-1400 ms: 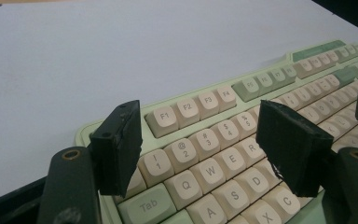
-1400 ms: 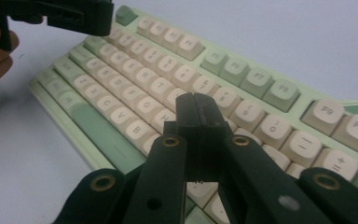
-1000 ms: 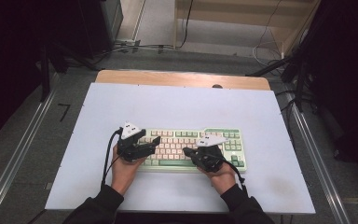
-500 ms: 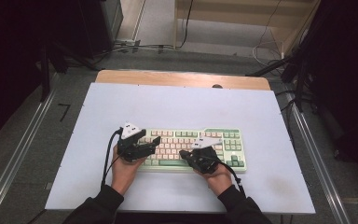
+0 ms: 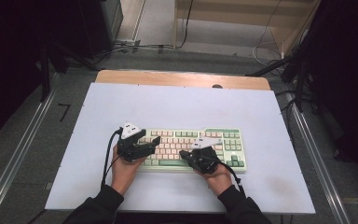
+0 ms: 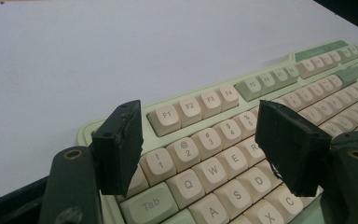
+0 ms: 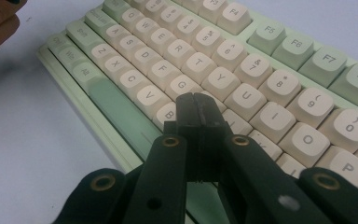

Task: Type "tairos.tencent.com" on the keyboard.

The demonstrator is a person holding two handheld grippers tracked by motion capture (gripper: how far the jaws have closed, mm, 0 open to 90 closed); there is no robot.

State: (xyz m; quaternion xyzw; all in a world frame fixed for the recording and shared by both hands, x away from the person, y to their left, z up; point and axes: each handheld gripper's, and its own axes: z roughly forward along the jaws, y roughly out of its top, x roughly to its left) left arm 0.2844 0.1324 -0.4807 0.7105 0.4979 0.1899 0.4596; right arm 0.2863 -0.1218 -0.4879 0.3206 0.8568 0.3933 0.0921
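I see the keyboard (image 5: 193, 149) flat on the tabletop (image 5: 177, 105). My left gripper (image 6: 200, 149) hovers over its left end, jaws apart above the number and Q-row keys. My right gripper (image 7: 198, 114) has its jaws pressed together, tips over the keys near B and H.

Your high view looks down on the counter (image 5: 177, 107); both gripper views skim close over the keyboard (image 6: 242, 140).

Black two-jaw left gripper (image 5: 153, 145) and right gripper (image 5: 182, 153), brass-ringed screw holes, grey three-cornered top plates, trailing black cables. Sleeves dark, probably black.
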